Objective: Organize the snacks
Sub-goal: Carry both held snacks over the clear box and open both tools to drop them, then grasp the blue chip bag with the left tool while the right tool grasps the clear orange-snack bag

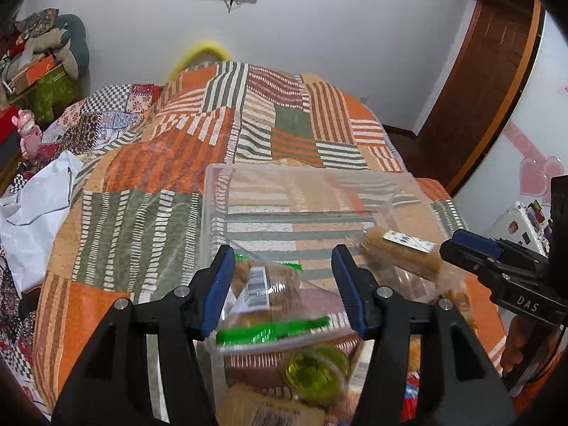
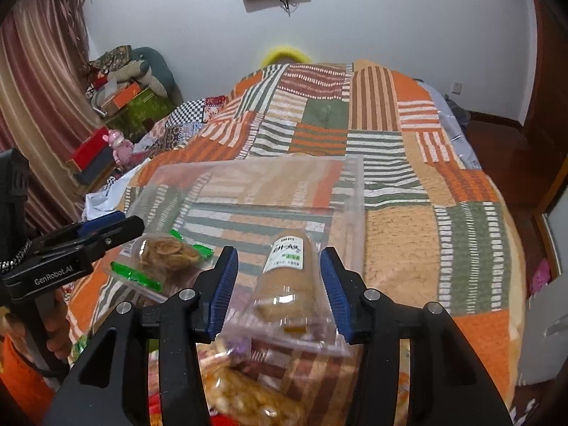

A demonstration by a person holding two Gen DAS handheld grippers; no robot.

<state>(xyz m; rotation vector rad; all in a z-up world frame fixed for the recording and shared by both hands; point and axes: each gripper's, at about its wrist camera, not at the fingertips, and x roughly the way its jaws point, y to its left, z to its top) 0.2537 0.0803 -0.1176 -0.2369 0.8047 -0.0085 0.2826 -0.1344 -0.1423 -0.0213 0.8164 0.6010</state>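
Note:
A clear plastic bin [image 1: 213,191] [image 2: 355,191] lies on the patchwork bedspread. My left gripper [image 1: 284,284] is open, its blue pads either side of a green-edged snack bag [image 1: 262,291] with a barcode label at the bin's near left; the bag also shows in the right wrist view [image 2: 167,252]. My right gripper [image 2: 280,284] is open around a brown roll-shaped snack pack [image 2: 287,269] with a white label, at the bin's near right; the pack shows in the left wrist view [image 1: 401,248]. Neither pad visibly presses its pack.
More snack packs lie at the near edge: a green round one [image 1: 316,372], a tan pack [image 1: 269,411], a popcorn-like bag [image 2: 248,397]. A white plastic bag [image 1: 35,209] lies left. Boxes and soft toys [image 1: 42,56] are stacked by the wall. A wooden door [image 1: 490,81] stands right.

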